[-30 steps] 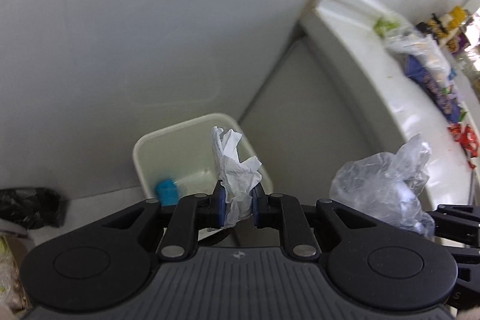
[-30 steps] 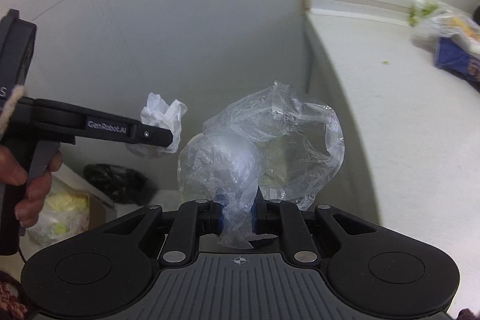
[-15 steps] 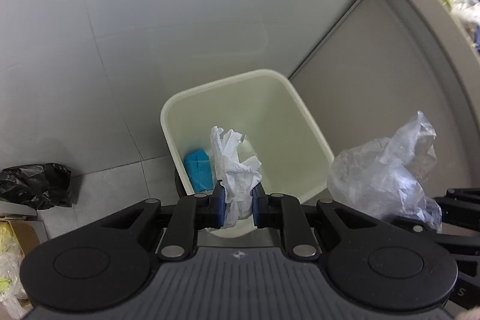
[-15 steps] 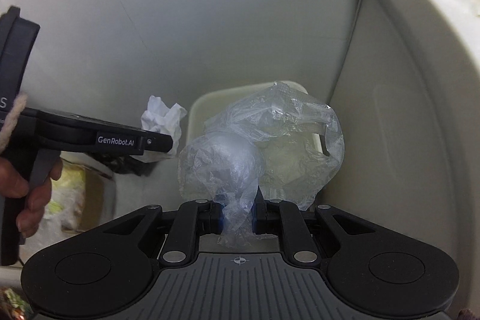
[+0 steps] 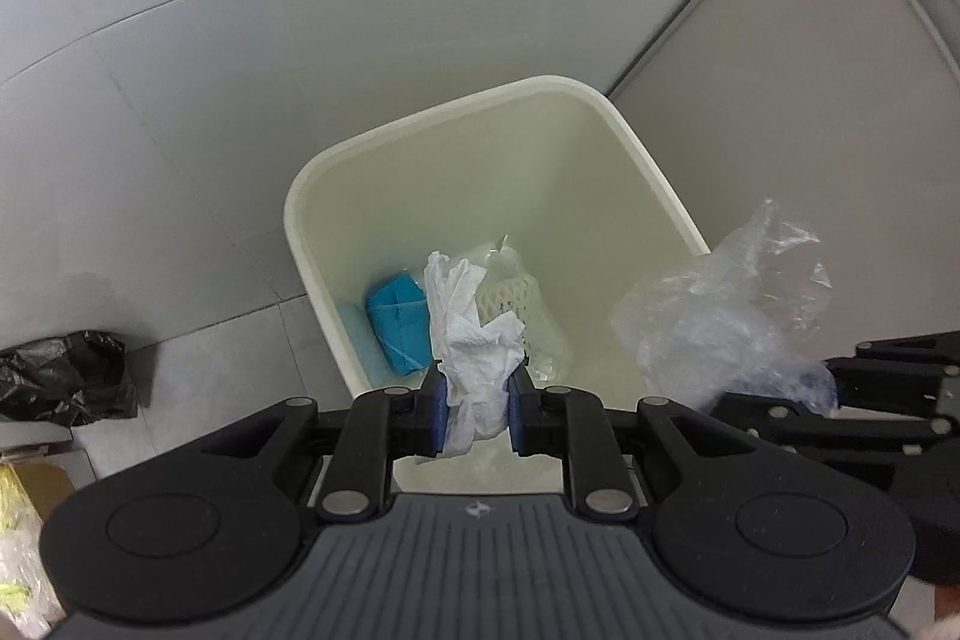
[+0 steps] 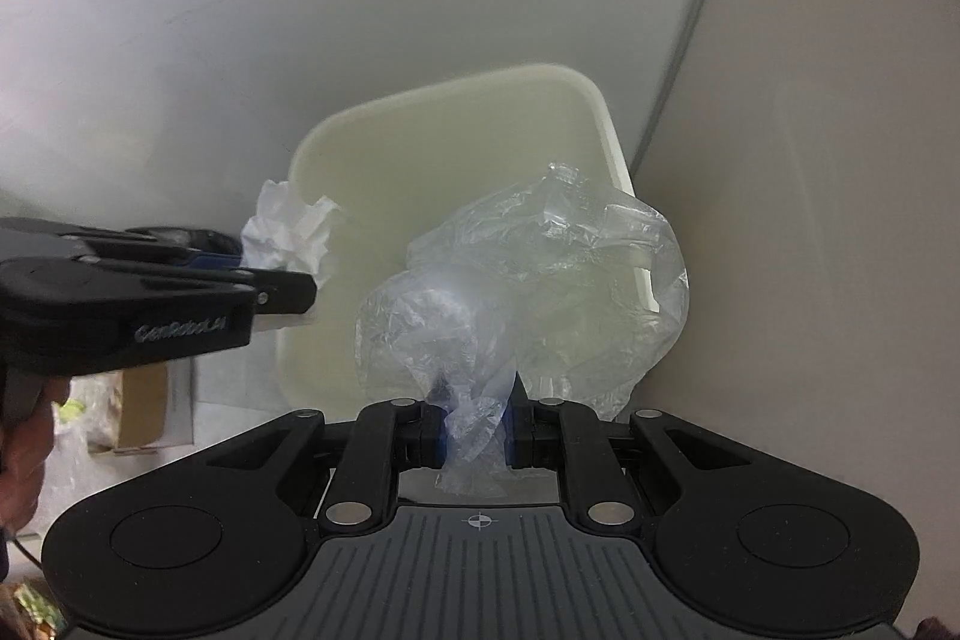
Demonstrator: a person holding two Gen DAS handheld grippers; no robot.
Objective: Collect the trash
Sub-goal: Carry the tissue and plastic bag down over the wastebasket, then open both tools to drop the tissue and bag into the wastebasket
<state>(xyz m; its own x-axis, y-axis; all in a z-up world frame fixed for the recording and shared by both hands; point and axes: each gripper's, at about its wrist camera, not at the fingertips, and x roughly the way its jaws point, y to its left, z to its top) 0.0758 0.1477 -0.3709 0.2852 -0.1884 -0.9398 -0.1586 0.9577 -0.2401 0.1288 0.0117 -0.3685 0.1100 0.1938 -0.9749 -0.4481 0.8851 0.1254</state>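
Observation:
A cream waste bin (image 5: 420, 124) stands on the floor right under both grippers. My left gripper (image 5: 477, 388) points down over its near rim, and its pads still press a crumpled white tissue (image 5: 474, 334) while the jaws are opening. A blue wad (image 5: 396, 322) and white foam netting (image 5: 510, 298) lie inside the bin. My right gripper (image 6: 477, 418) is shut on a clear plastic bag (image 6: 528, 292) that hangs over the bin's right side. From the right wrist view the left gripper (image 6: 282, 280) and tissue (image 6: 288, 232) sit at the bin's (image 6: 456, 100) left rim.
A black plastic bag (image 5: 66, 376) lies on the floor to the left. A grey cabinet panel (image 5: 780, 130) rises close on the bin's right, and a white wall stands behind it. A cardboard box (image 6: 144, 412) sits at lower left, near the person's hand (image 6: 24, 448).
Both grippers have come down toward the bin with their loads. The bin now looks larger and sits directly beneath them, and the counter top has left the view.

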